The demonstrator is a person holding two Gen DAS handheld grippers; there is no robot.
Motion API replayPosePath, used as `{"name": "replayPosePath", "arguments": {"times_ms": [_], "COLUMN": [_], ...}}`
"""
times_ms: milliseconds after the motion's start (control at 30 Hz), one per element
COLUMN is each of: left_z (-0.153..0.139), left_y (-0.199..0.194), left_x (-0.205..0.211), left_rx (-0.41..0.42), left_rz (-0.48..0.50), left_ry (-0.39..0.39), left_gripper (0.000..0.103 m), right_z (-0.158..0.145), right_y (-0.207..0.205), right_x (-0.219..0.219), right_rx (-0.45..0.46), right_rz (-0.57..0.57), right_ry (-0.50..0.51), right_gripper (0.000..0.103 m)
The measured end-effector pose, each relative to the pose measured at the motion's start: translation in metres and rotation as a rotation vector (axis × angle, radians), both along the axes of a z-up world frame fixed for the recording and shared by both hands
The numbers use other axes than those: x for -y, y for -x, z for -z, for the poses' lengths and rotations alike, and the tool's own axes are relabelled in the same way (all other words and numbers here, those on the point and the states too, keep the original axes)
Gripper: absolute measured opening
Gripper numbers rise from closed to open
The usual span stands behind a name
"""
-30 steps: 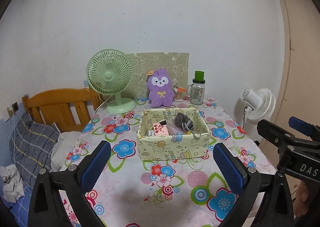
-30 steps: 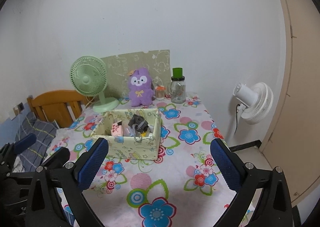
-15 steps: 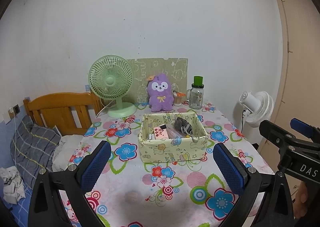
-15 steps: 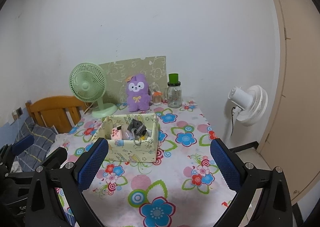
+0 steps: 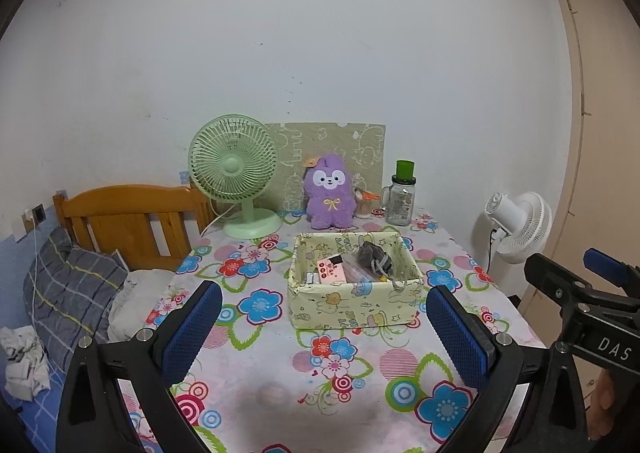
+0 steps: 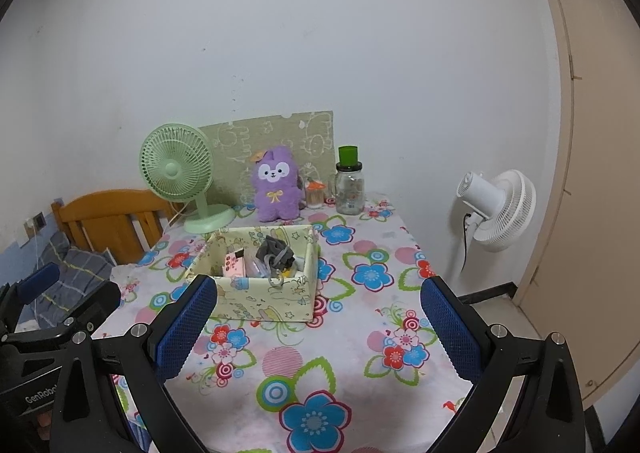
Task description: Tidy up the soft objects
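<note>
At the far edge of the flowered surface [image 5: 280, 381], against the wall, sits the purple plush toy [image 5: 329, 193], upright between the green desk fan [image 5: 234, 169] and a glass jar [image 5: 401, 193]. Just in front stands the patterned fabric box [image 5: 352, 301], holding a grey soft item [image 5: 372, 255]. Left hand-held gripper [image 5: 324, 337] and right hand-held gripper [image 6: 318, 327] hover nearer the camera, both spread wide, empty.

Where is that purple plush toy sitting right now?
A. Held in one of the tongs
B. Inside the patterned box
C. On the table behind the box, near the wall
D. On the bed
C: the plush stands on the table beyond the box, between the green fan and the jar.
</note>
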State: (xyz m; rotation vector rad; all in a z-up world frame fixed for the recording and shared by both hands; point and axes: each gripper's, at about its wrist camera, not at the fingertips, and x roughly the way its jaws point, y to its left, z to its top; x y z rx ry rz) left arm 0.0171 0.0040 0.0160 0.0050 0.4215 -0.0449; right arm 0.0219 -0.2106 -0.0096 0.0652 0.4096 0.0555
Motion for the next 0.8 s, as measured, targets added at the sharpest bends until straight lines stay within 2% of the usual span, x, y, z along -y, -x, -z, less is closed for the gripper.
{"name": "replayPosePath", "arguments": {"times_ms": [800], "left_z": [0.0003], "left_y": [0.0005], "left_x": [0.0008], "left_rx": [0.000], "left_rz": [0.006], "left_ry": [-0.002], "left_gripper": [0.103], "right_z": [-0.0004], "right_y": [0.0001], "right_x": [-0.0016], "right_rx": [-0.001], "right_rz": [-0.003], "right_ry": [0.001], "right_gripper": [0.103]}}
